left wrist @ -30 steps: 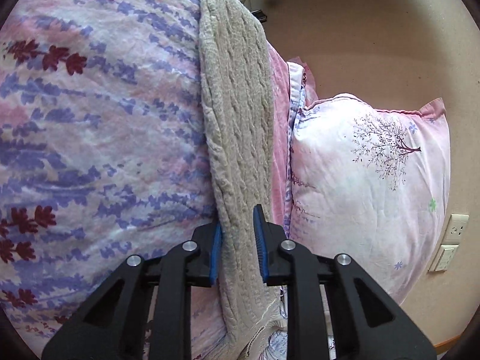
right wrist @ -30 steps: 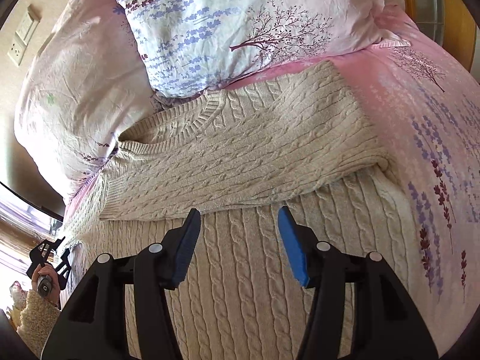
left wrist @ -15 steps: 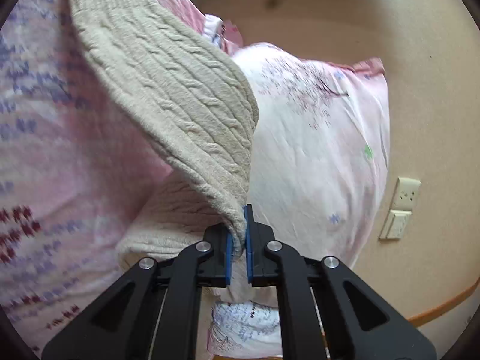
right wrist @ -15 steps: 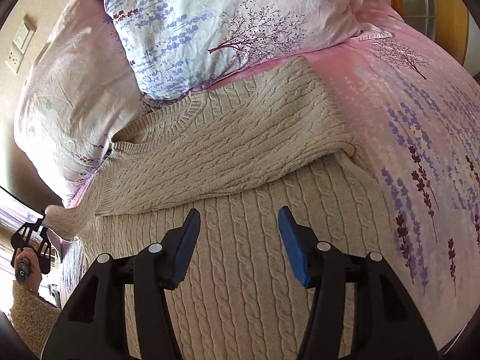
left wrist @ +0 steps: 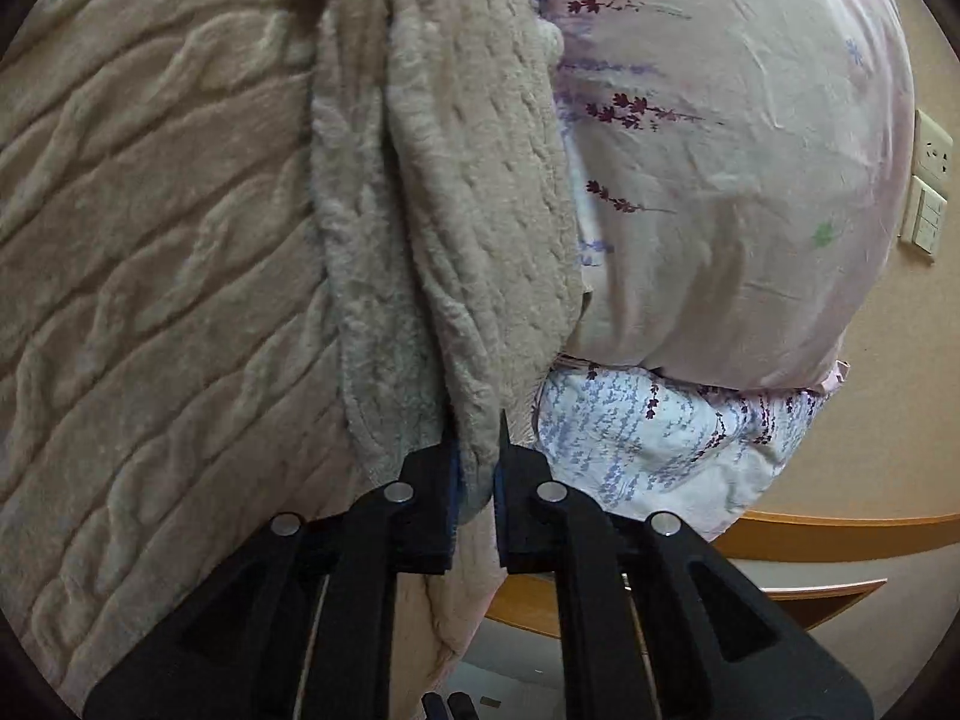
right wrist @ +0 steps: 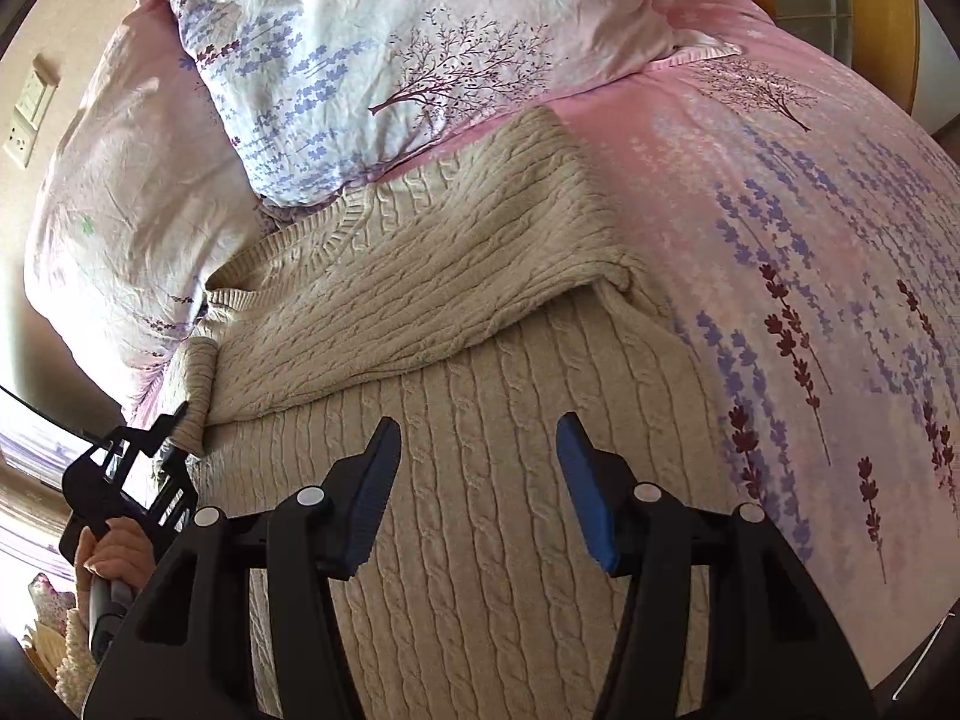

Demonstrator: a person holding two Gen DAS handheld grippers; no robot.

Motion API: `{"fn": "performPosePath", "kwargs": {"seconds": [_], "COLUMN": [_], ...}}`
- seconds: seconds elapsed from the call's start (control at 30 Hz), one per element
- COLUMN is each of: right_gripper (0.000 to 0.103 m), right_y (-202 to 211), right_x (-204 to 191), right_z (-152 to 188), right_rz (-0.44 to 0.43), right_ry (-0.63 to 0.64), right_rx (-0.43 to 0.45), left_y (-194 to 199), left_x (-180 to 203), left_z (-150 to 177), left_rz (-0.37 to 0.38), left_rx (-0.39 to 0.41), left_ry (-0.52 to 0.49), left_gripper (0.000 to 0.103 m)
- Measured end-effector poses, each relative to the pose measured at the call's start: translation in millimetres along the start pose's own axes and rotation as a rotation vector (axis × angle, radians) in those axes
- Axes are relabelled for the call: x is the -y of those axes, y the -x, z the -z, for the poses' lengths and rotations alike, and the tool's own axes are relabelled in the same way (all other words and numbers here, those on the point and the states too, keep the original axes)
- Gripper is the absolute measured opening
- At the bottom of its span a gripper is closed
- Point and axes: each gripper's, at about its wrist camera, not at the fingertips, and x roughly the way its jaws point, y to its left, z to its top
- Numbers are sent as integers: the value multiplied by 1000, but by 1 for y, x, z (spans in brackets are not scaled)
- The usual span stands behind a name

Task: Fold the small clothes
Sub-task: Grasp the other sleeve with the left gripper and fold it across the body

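- Your left gripper (left wrist: pixel 477 468) is clamped on the cuff end of the sweater's sleeve (left wrist: pixel 468 252). You can see the knit pinched between the blue pads. That tight pinch at the very end is what lets the whole sleeve hang from one point and follow wherever you carry it.
- The sweater (right wrist: pixel 480 510) lies flat on the bed (right wrist: pixel 810 240), neck toward the pillows (right wrist: pixel 372 60). One sleeve (right wrist: pixel 420 276) is already laid across the chest, so the body has a straight side there. The sleeve you hold is the other one, lifted at the sweater's opposite edge.
- In the right wrist view the held cuff stands up just beside the edge of the folded sleeve, with your hand (right wrist: pixel 114 552) on the handle below it. Judging by that, you are bringing it in over the body to match the first fold.
- Your right gripper (right wrist: pixel 477 480) hovers over the middle of the sweater, jaws apart, with nothing between them. It looks placed to pin or smooth the body, though I cannot tell whether it touches the knit.
- The thick cable knit should drape heavily and slide little on the cotton cover, so a single pinch should be enough.
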Motion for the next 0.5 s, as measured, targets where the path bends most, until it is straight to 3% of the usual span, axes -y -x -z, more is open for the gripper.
{"fn": "performPosePath", "kwargs": {"seconds": [0.13,0.33,0.4,0.47,0.5], "right_gripper": [56,56,56,56,56], "right_y": [-1,-5,-6,-7,-7], "right_x": [12,9,10,12,14], "right_z": [3,6,7,7,7], "right_rz": [10,0,-6,-12,-17], "right_ry": [-30,-5,1,-4,-11], "right_rx": [-3,-6,-9,-14,-18], "left_y": [17,60,66,62,58], "left_x": [13,18,18,25,31], "left_z": [-20,-73,-83,-84,-82], "left_rz": [16,26,27,62,88], "left_rx": [61,263,300,299,288], "left_ry": [-24,49,73,82,67], "left_gripper": [26,27,25,8,7]}}
